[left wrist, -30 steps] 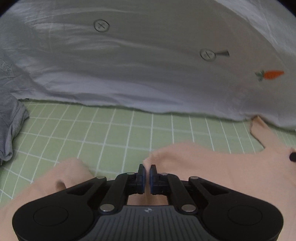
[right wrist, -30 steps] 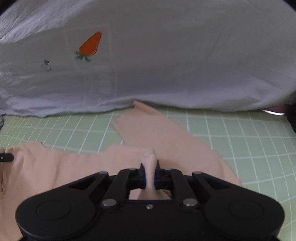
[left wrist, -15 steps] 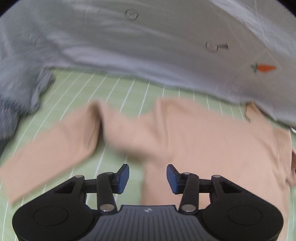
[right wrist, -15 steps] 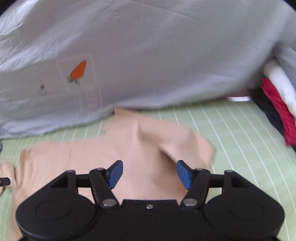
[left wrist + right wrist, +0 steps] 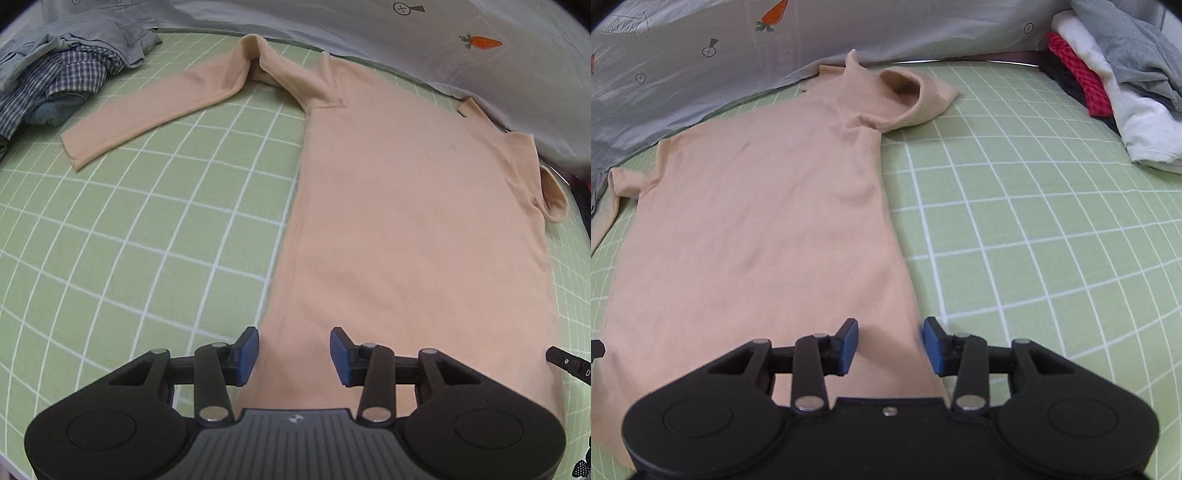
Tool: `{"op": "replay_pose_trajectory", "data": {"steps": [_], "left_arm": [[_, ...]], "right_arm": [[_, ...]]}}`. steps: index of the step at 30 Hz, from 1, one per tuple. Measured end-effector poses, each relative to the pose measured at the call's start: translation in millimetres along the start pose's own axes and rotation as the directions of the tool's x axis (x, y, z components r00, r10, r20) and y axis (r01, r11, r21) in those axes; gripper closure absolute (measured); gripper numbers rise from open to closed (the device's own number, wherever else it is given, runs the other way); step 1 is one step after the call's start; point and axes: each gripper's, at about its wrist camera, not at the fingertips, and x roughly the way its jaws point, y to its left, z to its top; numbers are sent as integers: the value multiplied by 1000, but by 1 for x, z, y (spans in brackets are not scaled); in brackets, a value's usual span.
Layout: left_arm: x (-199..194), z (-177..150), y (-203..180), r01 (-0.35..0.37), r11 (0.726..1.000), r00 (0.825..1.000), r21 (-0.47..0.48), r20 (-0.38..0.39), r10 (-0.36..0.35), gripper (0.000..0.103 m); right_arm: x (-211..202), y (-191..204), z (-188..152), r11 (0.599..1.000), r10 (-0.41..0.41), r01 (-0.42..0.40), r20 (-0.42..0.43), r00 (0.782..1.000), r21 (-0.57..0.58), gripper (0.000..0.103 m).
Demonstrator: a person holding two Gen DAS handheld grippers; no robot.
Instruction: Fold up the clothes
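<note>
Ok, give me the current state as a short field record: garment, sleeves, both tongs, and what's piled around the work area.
garment: peach long-sleeve top, spread flat on the green grid sheet
left sleeve: stretched out, bent near the shoulder
right sleeve: bunched up at the shoulder
left tongs: open, over the hem's left corner
right tongs: open, over the hem's right edge
left pile: checked and blue clothes
right pile: red, white, grey clothes

The peach top (image 5: 413,229) is a smooth, matt knit cloth. It lies on a green bed sheet (image 5: 147,236) of matt woven cloth with a white grid. The left gripper (image 5: 294,350) is matt black plastic with dull blue pads (image 5: 246,350) and shiny metal pins.
</note>
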Motion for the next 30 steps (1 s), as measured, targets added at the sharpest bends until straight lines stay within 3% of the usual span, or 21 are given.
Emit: {"op": "replay_pose_trajectory", "data": {"steps": [6, 8, 11, 14, 20, 26, 28, 30], "left_arm": [[-7, -25, 7, -4, 1000, 1000, 6, 1, 4, 71], [-9, -32, 10, -7, 1000, 1000, 9, 4, 7, 84], [-11, -40, 16, -1, 1000, 1000, 6, 6, 1, 103], [-13, -49, 22, 38, 999, 999, -14, -5, -38, 103], [-21, -68, 22, 46, 998, 999, 33, 2, -46, 103], [-23, -70, 25, 44, 998, 999, -46, 6, -44, 103], [-24, -65, 23, 26, 998, 1000, -65, 5, -26, 103], [-30, -57, 14, 13, 998, 999, -66, 36, -10, 98]], "right_arm": [[-12, -4, -20, 1000, -22, 22, 10, 1000, 12, 68], [-15, -5, -26, 1000, -16, 15, 15, 1000, 19, 70], [-20, -5, -34, 1000, -6, 5, 22, 1000, 29, 87], [-26, -3, -44, 999, 4, -5, 24, 1000, 41, 95], [-40, 4, -66, 1000, -7, 7, 20, 1000, 21, 97], [-46, 0, -73, 999, 23, -23, 5, 1000, 26, 97], [-47, -2, -70, 999, 31, -31, -9, 999, 26, 94], [-48, -5, -66, 999, 42, -41, -12, 999, 28, 81]]}}
